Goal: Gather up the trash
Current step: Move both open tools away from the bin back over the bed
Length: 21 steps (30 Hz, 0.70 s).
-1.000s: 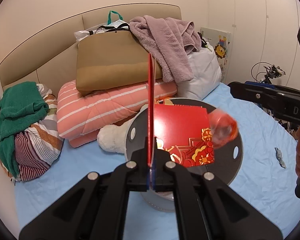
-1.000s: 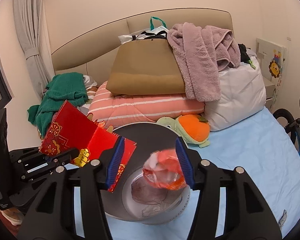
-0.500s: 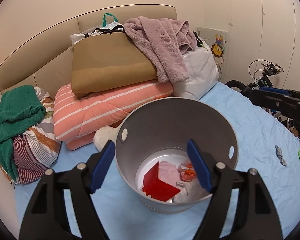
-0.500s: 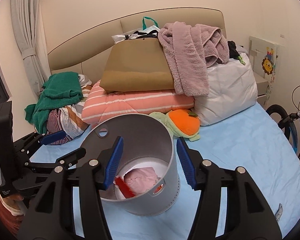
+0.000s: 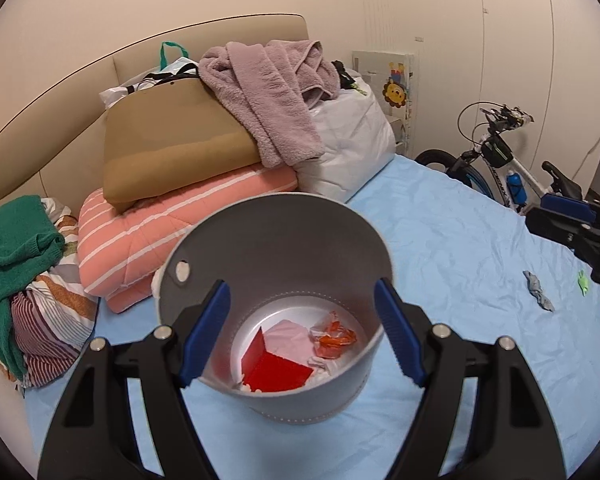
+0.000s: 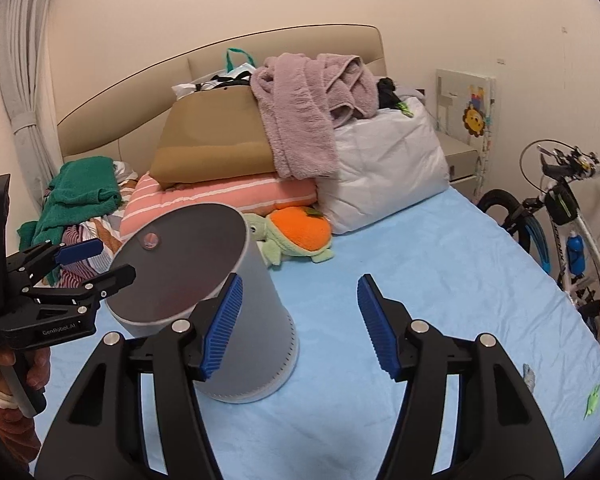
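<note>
A grey round bin [image 5: 276,240] stands on the blue bed sheet. Inside it lie a red packet [image 5: 276,368], a pink paper [image 5: 288,332] and an orange wrapper [image 5: 334,338]. My left gripper [image 5: 302,332] is open just in front of the bin, holding nothing. My right gripper [image 6: 298,320] hovers to the right of the bin [image 6: 260,340], its jaws opening with nothing between them. A grey scrap [image 6: 529,376] and a green scrap [image 6: 592,400] lie on the sheet at the right. The left wrist view shows the same grey scrap [image 5: 538,290] and green scrap [image 5: 583,280].
Stacked pillows [image 5: 172,216], a mauve towel [image 5: 268,92] and a white bag [image 5: 352,144] fill the head of the bed. An orange plush turtle [image 6: 296,236] lies behind the bin. Clothes [image 5: 16,248] are heaped at the left. A bicycle [image 6: 568,220] stands beside the bed.
The left gripper let go of the red packet and the right one the orange wrapper; both now lie in the bin. Both grippers pulled back, and the right one swung right.
</note>
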Motion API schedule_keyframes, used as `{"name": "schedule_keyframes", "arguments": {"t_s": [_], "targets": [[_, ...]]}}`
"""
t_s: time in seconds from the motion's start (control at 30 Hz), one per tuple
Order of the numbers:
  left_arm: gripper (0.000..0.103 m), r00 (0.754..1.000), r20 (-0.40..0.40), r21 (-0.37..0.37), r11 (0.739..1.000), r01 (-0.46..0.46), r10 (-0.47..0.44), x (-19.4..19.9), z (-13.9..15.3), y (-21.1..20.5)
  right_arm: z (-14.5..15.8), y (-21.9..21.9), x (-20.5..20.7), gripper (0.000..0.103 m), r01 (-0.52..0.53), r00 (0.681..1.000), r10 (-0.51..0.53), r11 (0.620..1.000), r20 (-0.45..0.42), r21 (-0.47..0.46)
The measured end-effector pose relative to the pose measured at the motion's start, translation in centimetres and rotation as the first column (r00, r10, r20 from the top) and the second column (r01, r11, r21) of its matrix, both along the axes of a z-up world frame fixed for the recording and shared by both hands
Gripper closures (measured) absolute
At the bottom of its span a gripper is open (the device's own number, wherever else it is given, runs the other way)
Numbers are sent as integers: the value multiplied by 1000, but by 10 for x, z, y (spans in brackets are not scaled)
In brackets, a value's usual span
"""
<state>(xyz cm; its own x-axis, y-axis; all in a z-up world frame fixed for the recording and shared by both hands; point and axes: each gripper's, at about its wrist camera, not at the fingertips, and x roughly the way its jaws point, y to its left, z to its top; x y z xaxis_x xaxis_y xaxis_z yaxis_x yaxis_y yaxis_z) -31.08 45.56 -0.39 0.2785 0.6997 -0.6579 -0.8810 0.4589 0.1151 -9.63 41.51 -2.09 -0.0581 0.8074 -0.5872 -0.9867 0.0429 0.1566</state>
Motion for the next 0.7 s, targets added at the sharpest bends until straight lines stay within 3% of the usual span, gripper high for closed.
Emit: {"name": "schedule_keyframes", "arguments": {"t_s": [0.2,0.4,0.7], "targets": [[29,994,-21,-18,994,107,-108,52,-18,-25,-20,-56,46,45,143,989,-143,990,35,-12],[29,973,-44,-32,974,226,-227,112,-38,-60,-36,-116,90,45,284,957,-282,959,74,-19],[29,928,-16,-114,923,368,-372,201,-68,-108,-54,-206,166,45,512,854,-509,859,104,-5]]}}
